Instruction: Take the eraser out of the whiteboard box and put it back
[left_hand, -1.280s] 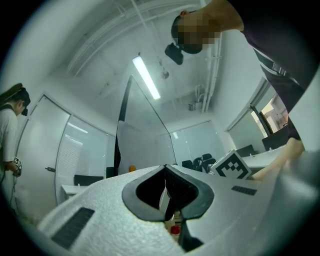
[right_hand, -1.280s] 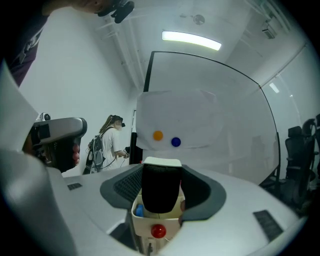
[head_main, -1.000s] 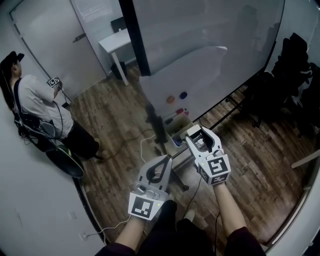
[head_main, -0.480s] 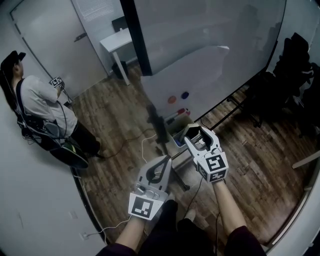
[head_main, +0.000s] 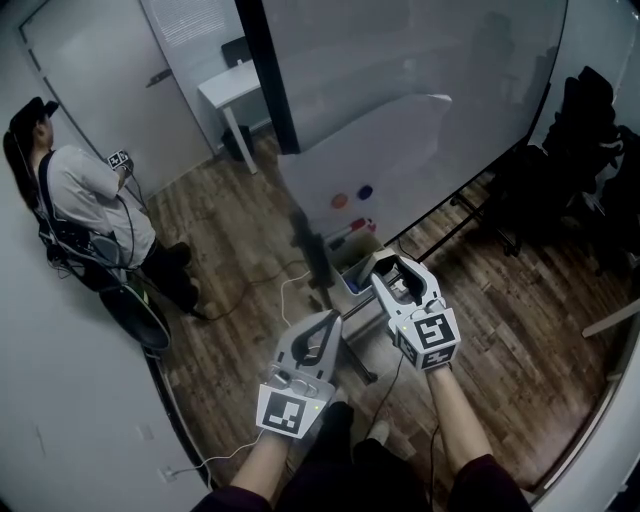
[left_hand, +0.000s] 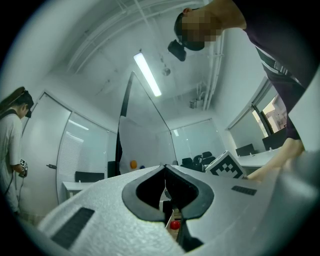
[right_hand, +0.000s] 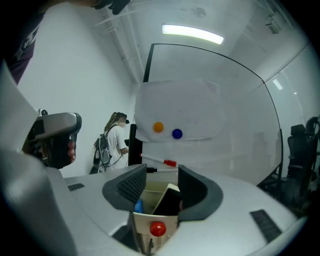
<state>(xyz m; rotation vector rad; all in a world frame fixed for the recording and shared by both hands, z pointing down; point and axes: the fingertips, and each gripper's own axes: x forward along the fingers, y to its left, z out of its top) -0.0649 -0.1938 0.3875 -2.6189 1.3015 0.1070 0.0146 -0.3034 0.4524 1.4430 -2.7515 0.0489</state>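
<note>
The whiteboard (head_main: 370, 140) stands on the wood floor with a small white box (right_hand: 150, 220) hung at its tray; a red magnet (right_hand: 158, 229) sits on the box's front. A black eraser with a pale top (right_hand: 169, 201) leans inside the box beside something blue. My right gripper (right_hand: 162, 187) reaches level into the box top with the eraser between its jaws. The jaws are closing; the left pad stands off the eraser. In the head view my right gripper (head_main: 388, 262) is at the box (head_main: 352, 272). My left gripper (head_main: 330, 316) hangs lower left, shut and empty.
A person (head_main: 85, 200) stands by the left wall near a door. A white desk (head_main: 232, 85) is behind the board, and black chairs (head_main: 590, 130) stand at the right. A cable (head_main: 270, 282) runs over the floor. Orange (right_hand: 158, 127) and blue (right_hand: 177, 133) magnets stick to the board.
The person at the left wall has shifted a little. Both grippers stay about where they were, the right one still at the box.
</note>
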